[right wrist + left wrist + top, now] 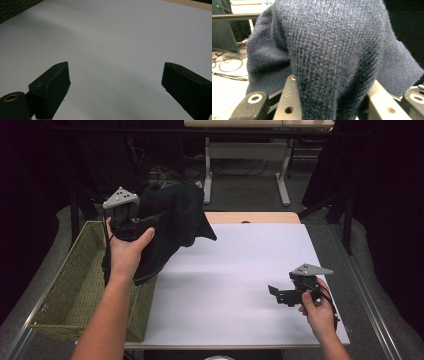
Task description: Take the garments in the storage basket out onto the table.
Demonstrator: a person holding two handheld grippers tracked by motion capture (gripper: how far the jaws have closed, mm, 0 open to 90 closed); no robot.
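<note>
A dark navy knitted garment hangs in the air over the left side of the table, partly above the wicker basket. My left gripper is shut on it near the top, held level by the hand. In the left gripper view the knit bunches between the two jaws, covers my left gripper and hides the fingertips. At the right, my right gripper rests low over the white sheet, pointing left. Its jaws stand wide apart with nothing between them.
The rectangular woven basket stands along the table's left edge. A wooden table edge shows behind the white sheet. Further back is another table's white legs and cables on the floor. Dark curtains close in both sides.
</note>
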